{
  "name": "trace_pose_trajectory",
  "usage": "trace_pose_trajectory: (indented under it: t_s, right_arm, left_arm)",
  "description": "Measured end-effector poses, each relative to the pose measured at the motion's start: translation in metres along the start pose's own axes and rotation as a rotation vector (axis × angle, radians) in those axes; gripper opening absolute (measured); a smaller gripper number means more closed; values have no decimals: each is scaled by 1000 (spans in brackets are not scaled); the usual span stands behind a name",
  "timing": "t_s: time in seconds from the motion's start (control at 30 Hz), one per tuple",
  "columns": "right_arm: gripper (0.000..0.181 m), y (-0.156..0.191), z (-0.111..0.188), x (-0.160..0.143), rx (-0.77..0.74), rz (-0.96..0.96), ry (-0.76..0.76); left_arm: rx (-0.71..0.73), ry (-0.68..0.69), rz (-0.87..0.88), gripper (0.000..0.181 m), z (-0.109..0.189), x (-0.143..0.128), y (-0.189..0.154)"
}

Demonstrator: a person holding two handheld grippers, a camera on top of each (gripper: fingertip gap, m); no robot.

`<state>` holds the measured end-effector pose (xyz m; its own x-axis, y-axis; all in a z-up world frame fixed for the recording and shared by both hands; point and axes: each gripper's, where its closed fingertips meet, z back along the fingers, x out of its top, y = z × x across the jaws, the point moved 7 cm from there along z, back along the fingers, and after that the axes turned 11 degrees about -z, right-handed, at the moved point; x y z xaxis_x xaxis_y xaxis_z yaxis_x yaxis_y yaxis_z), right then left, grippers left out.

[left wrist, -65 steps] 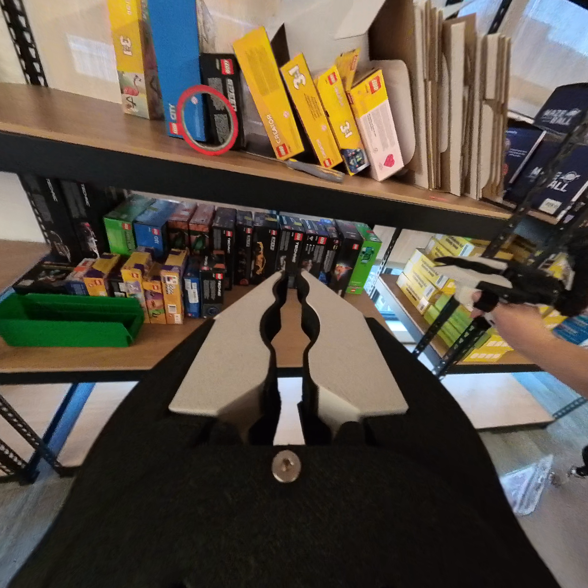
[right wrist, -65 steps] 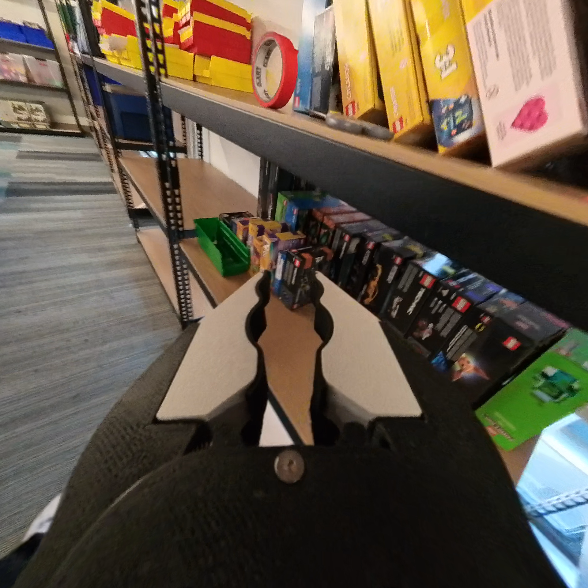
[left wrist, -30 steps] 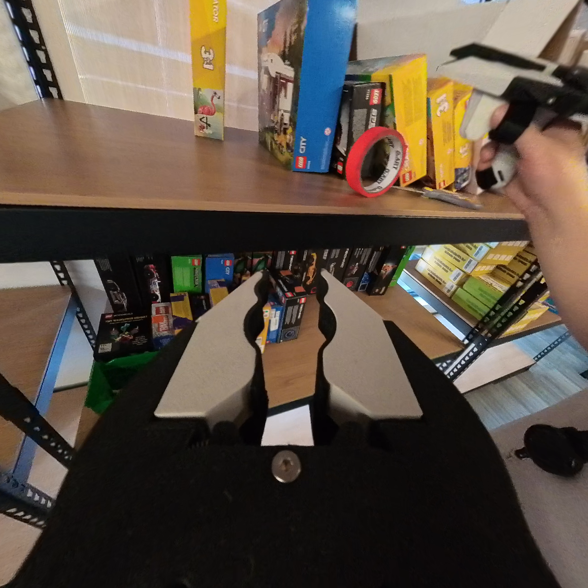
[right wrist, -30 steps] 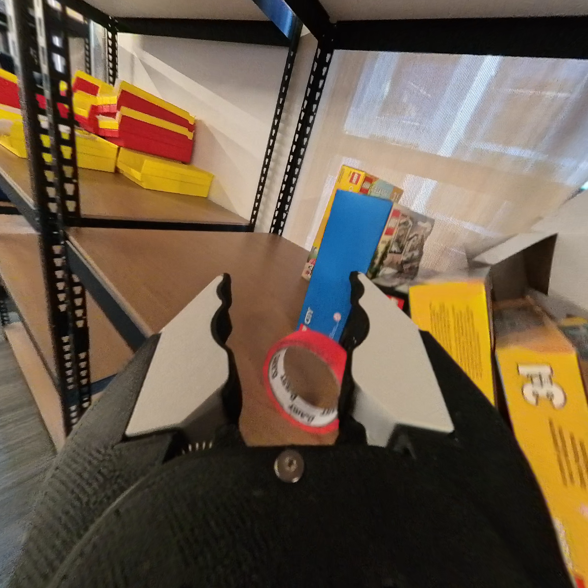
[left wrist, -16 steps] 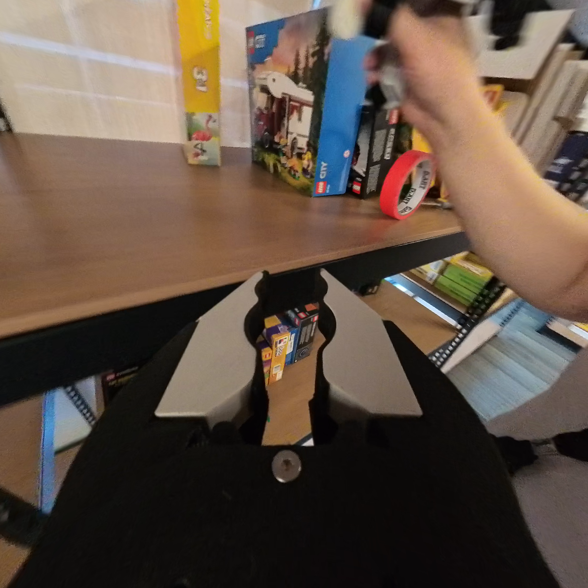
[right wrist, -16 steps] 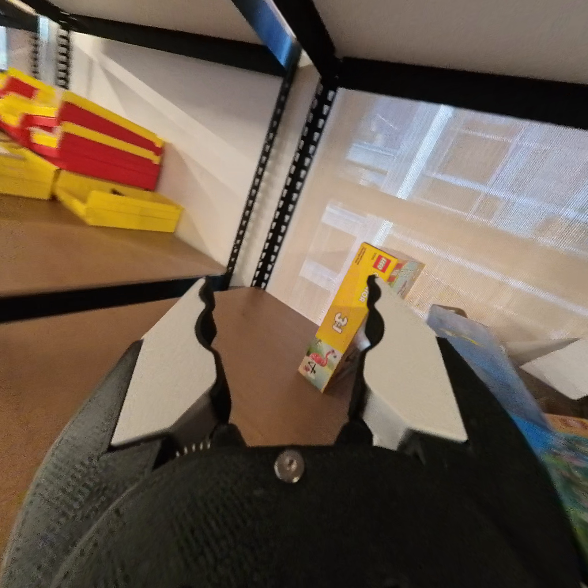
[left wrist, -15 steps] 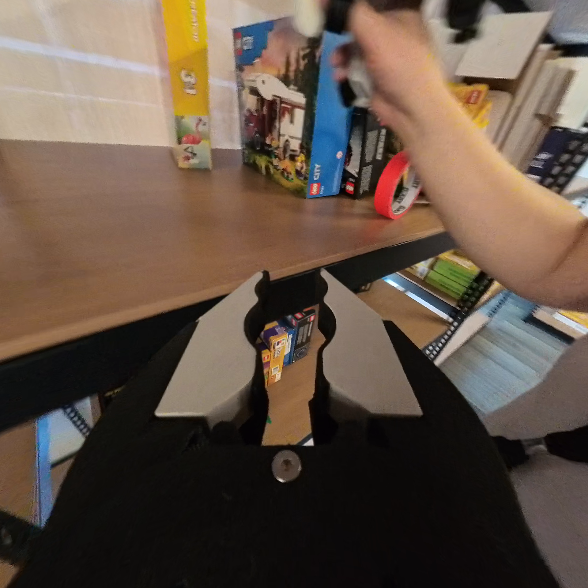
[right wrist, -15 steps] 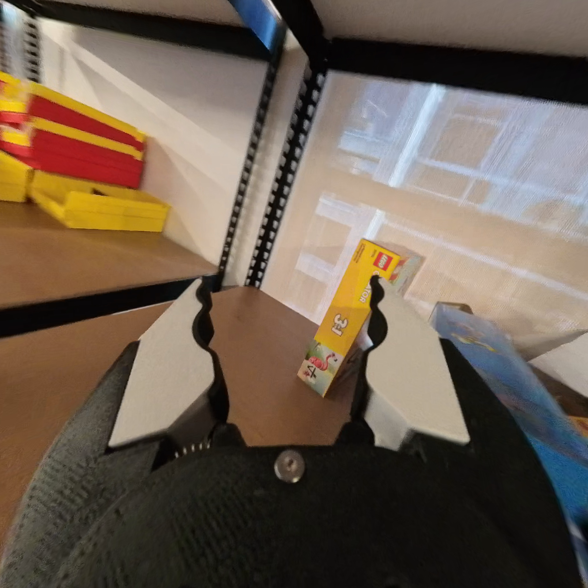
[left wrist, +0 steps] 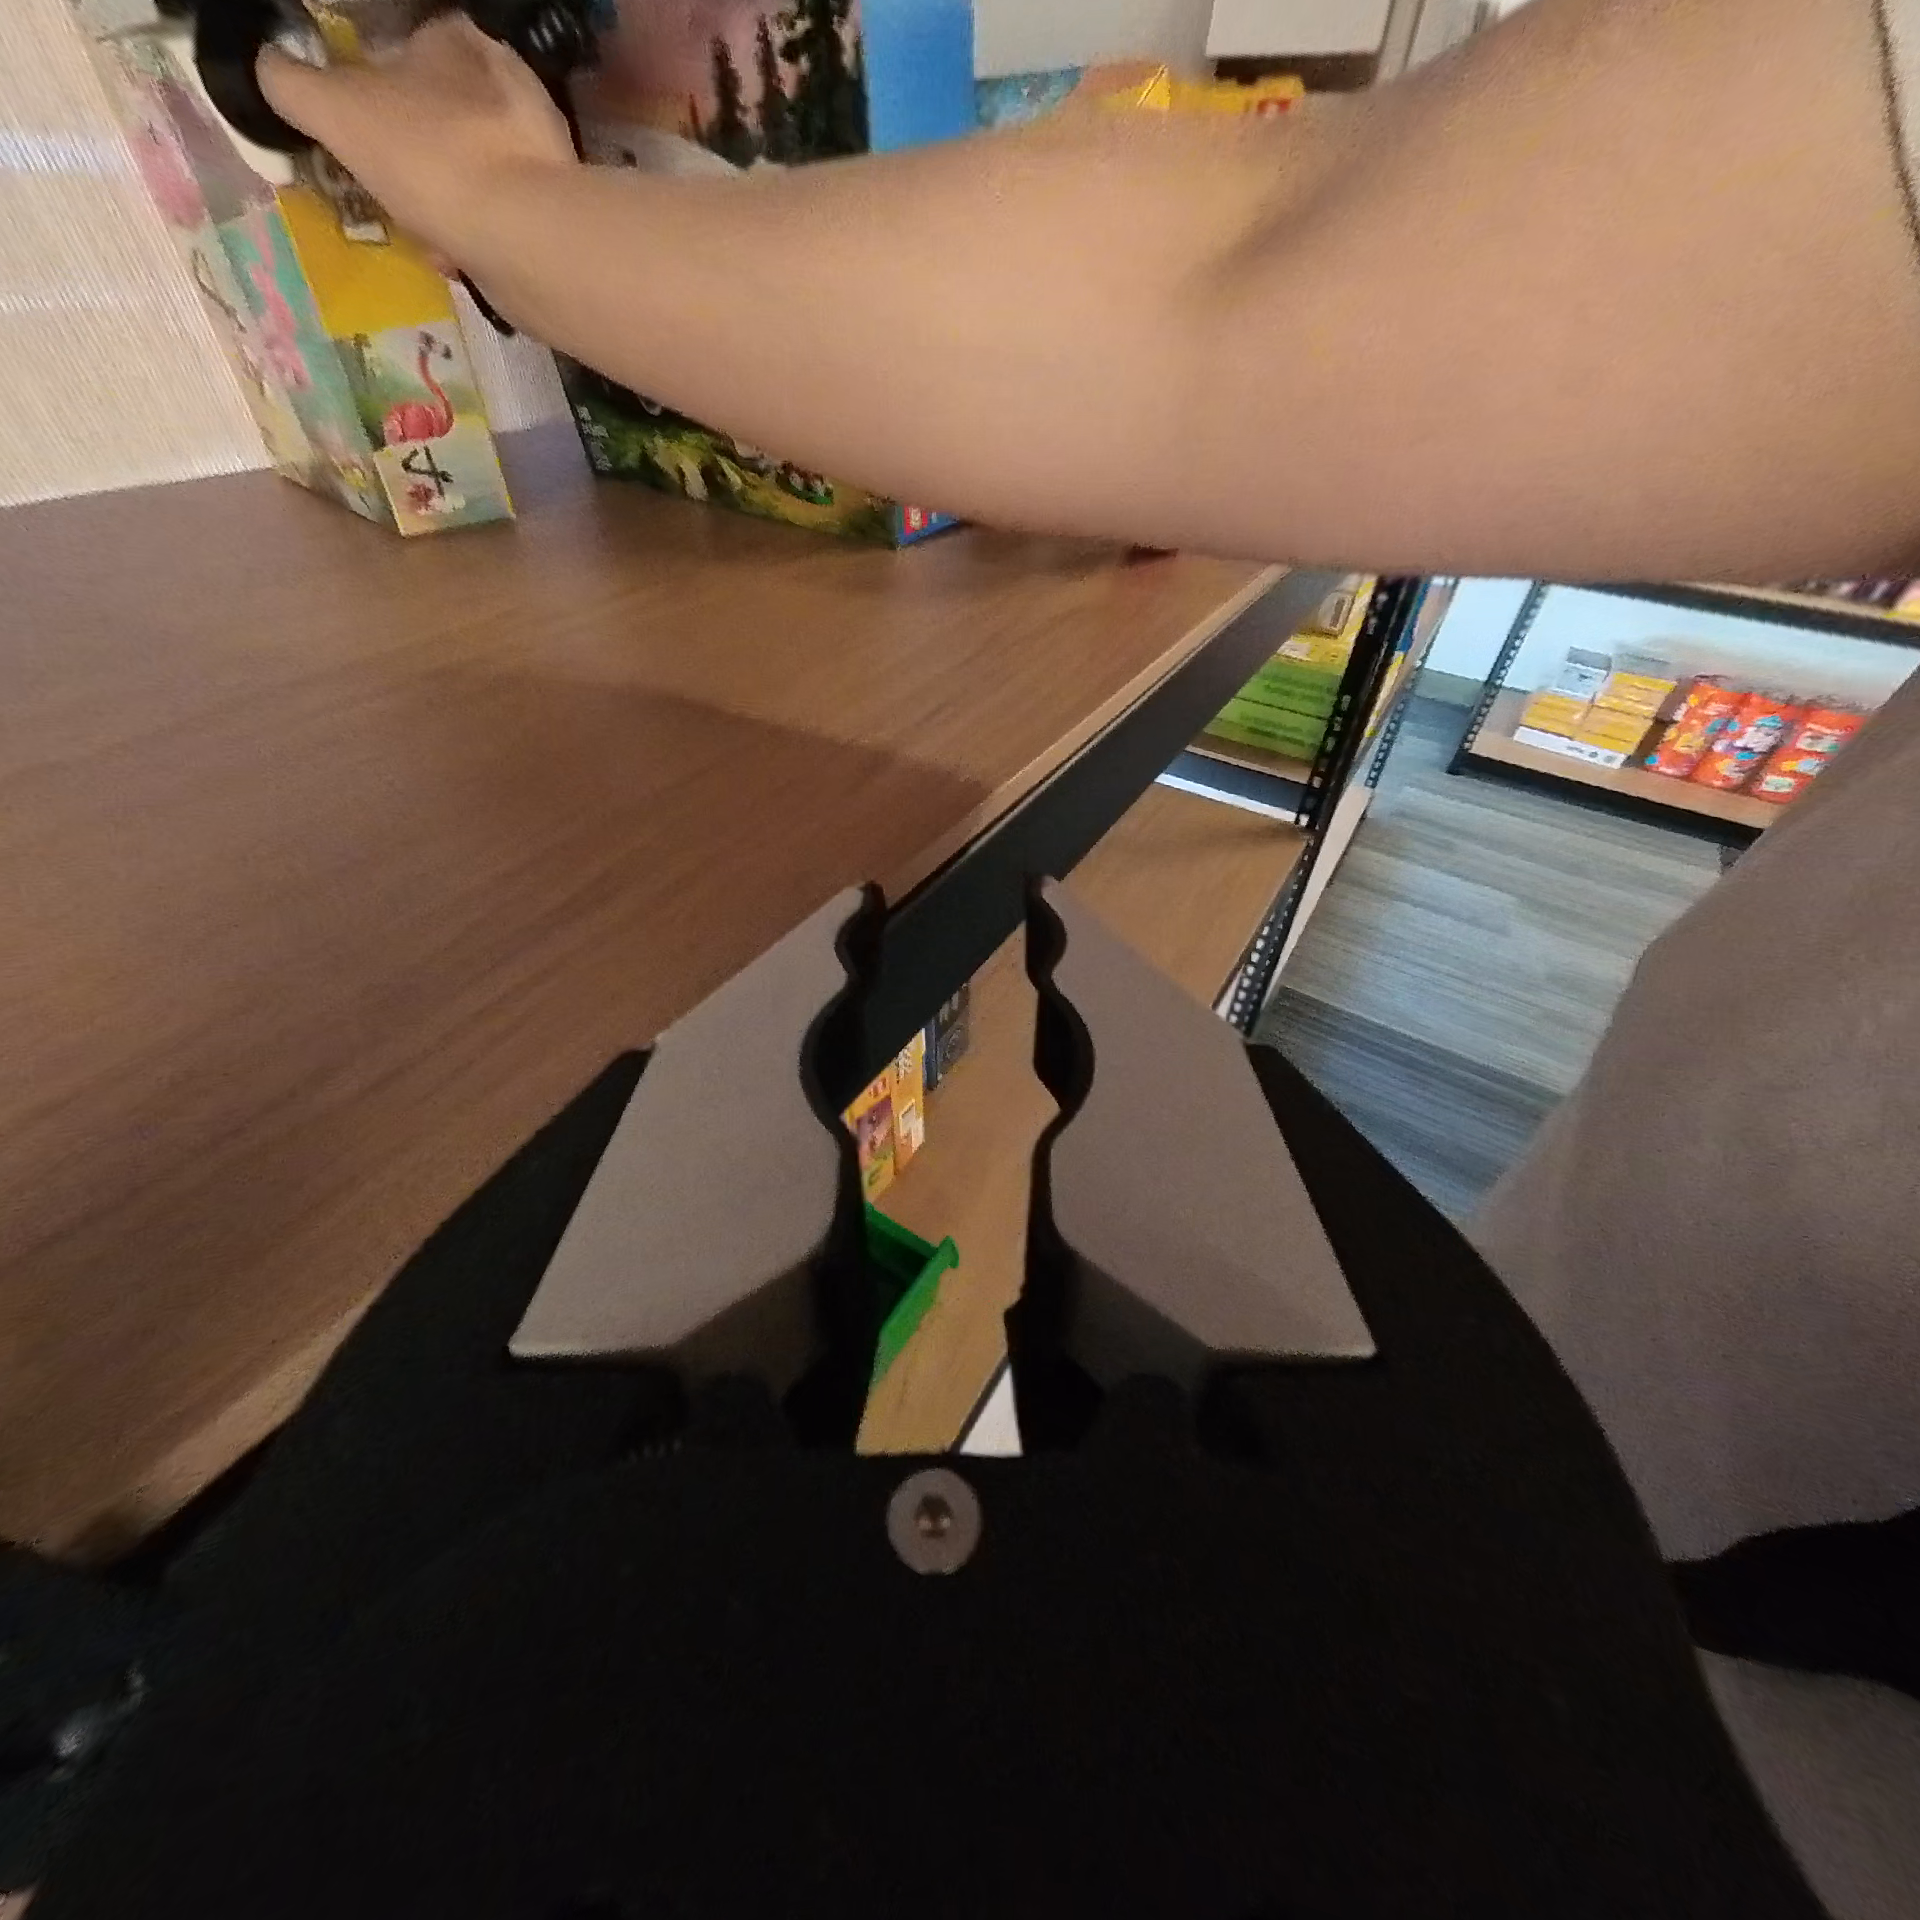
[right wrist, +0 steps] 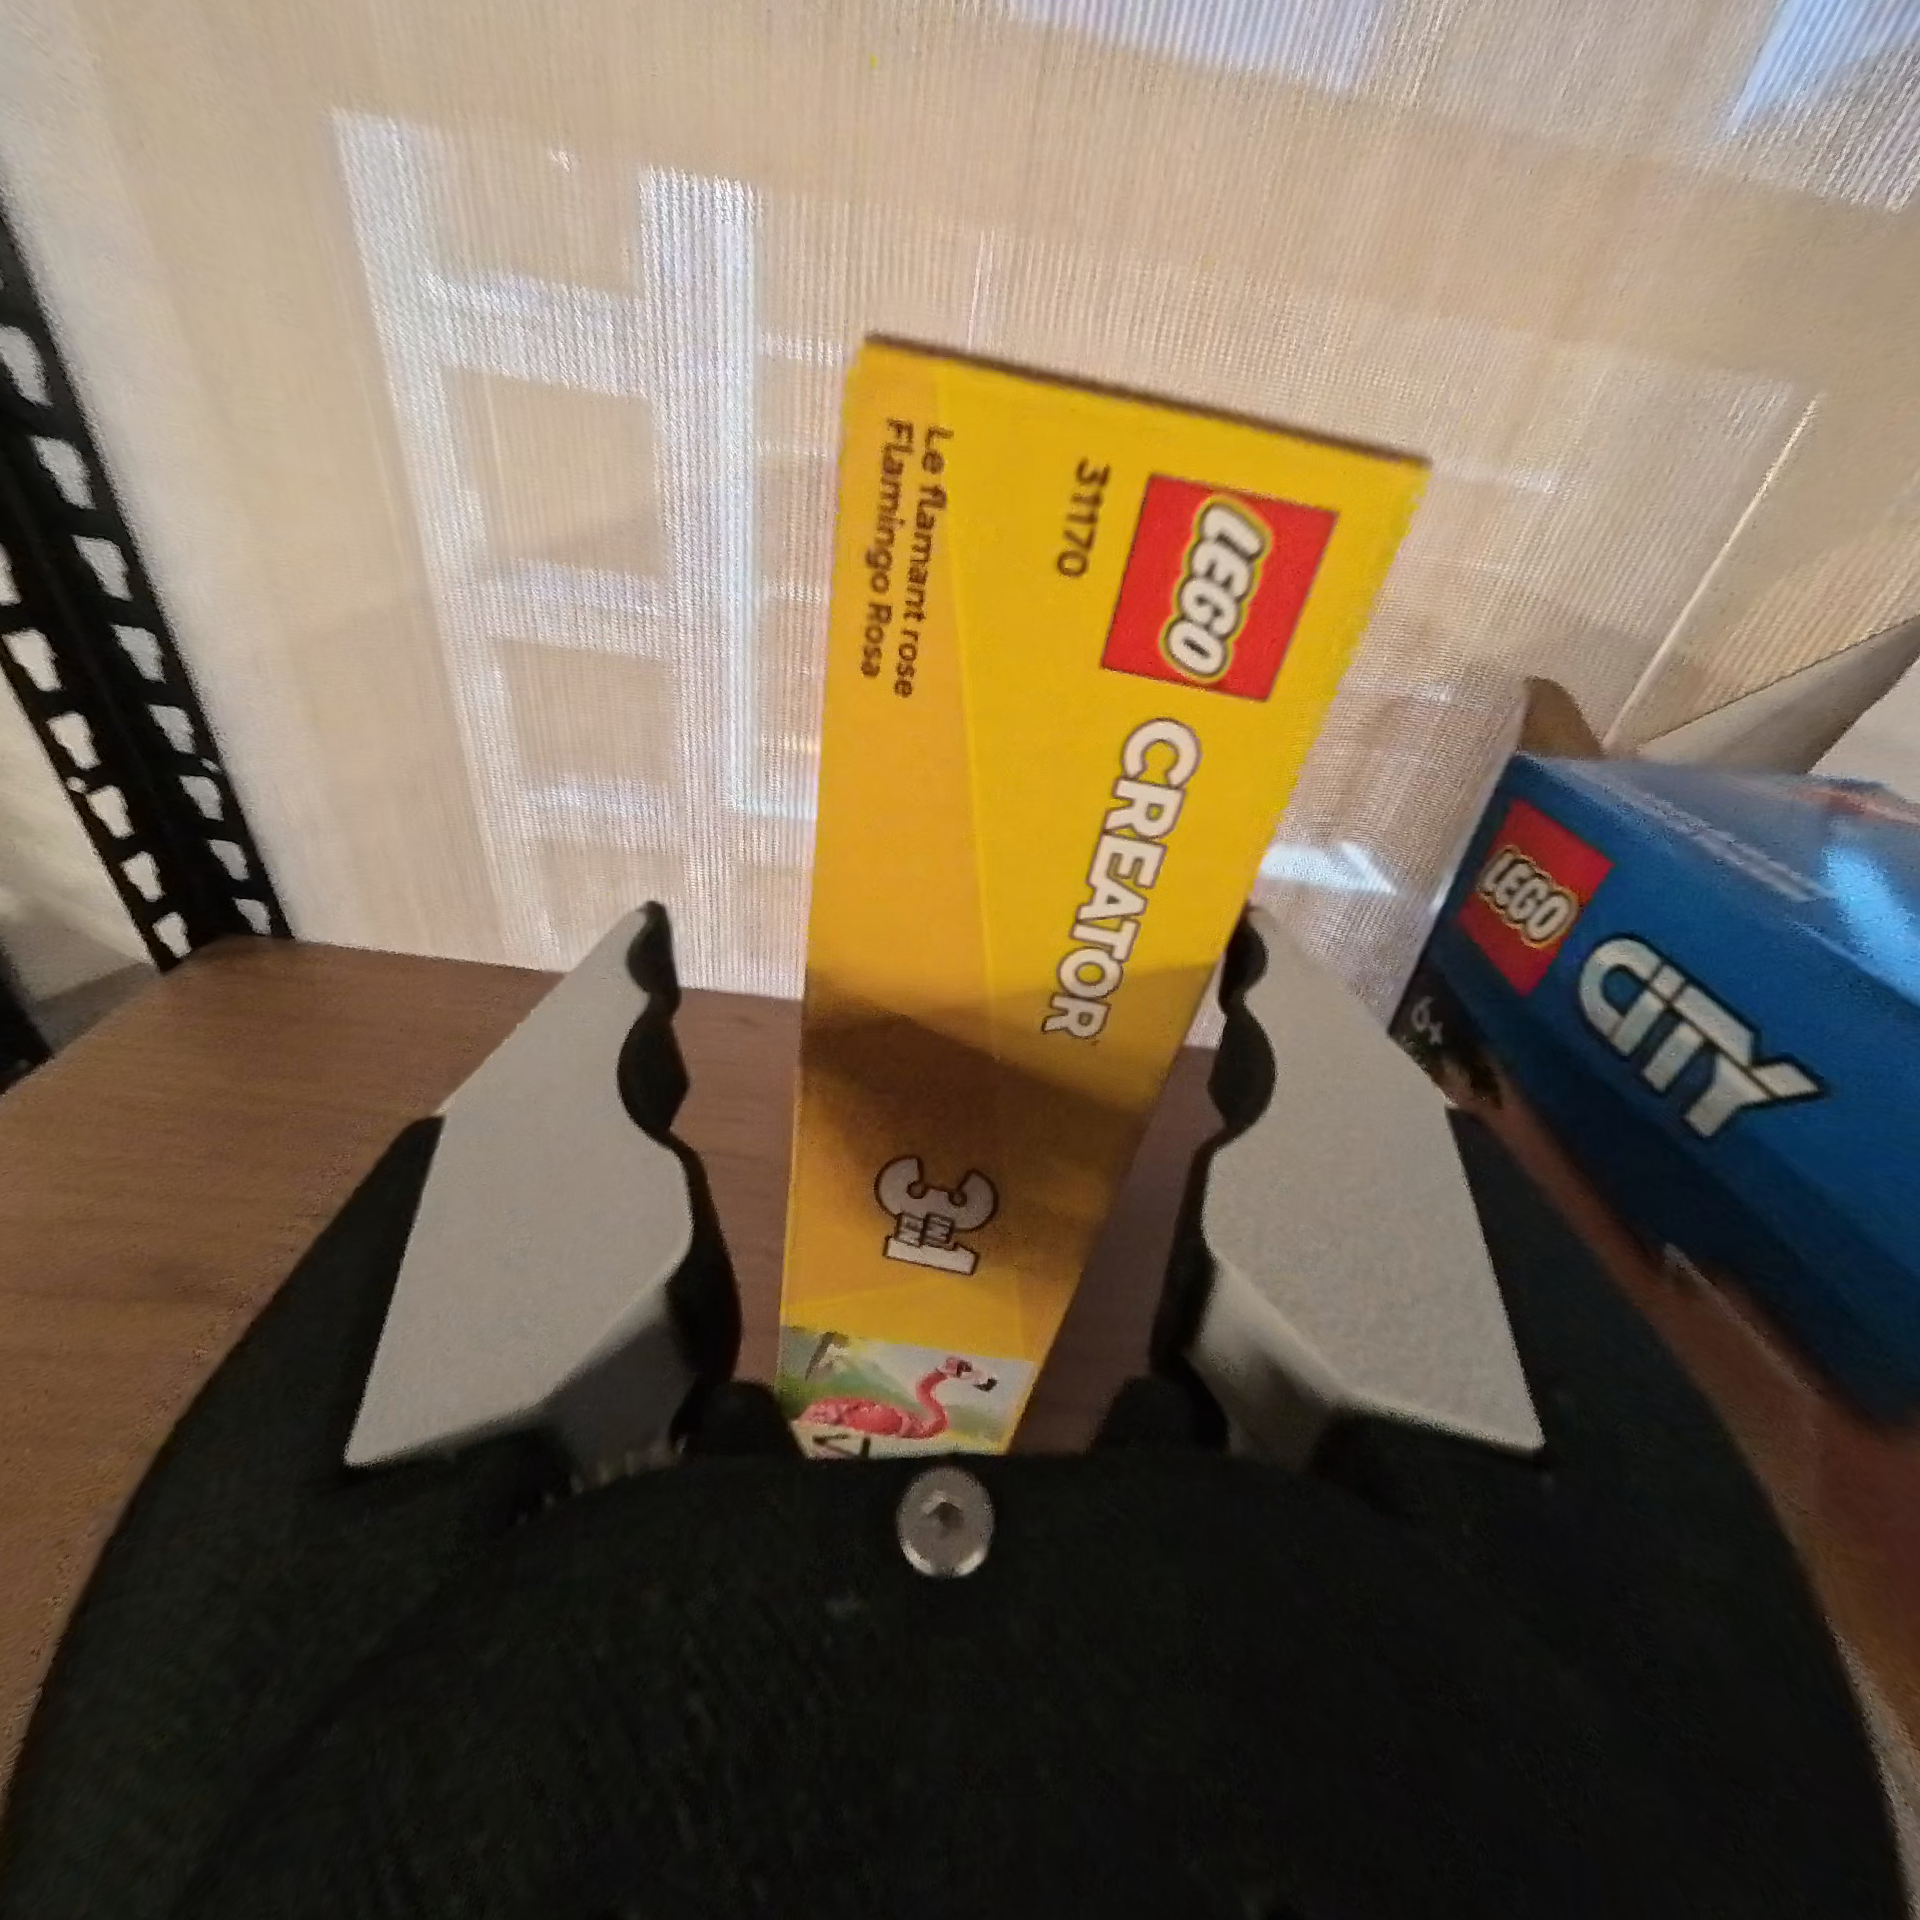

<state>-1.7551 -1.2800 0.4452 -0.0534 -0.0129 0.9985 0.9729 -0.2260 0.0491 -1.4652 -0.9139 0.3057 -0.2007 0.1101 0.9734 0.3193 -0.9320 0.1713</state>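
Right gripper (right wrist: 940, 935) stands wide open around an upright yellow box (right wrist: 1049, 831), fingers clear of both sides, on a brown wooden shelf (right wrist: 260, 1091). Just beside stands a blue box (right wrist: 1683, 1039). Left gripper (left wrist: 951, 904), narrowly parted and empty, hangs at the shelf's black edge (left wrist: 1091, 769); further shelving (left wrist: 1662, 727) lines the room.

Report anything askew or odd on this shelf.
Nothing looks damaged or spilled. The yellow box stands upright between the open right gripper's fingers; the blue box beside it sits at an angle.
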Motion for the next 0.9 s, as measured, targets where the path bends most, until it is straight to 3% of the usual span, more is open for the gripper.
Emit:
trace_pose_trajectory:
  t_s: [0.1,0.23,0.37,0.5,0.77,0.9]
  right_arm:
    - [73,-7,-5,-2,-19,-29,37]
    - [72,-16,2,0,6,-87,91]
    - [72,-18,33,0,62,-108,111]
    - [72,-11,92,-3,184,-78,120]
    - [72,-11,255,-9,480,-78,62]
    - [72,-21,302,-9,601,-71,57]
  left_arm:
    - [-12,-3,9,24,6,-8,6]
    - [-38,-41,47,24,11,-9,10]
    - [-72,-55,54,23,13,-10,8]
    - [-104,-74,39,23,7,-4,-1]
    - [-127,-75,33,24,-18,8,-31]
    - [-62,-65,47,26,-35,14,-42]
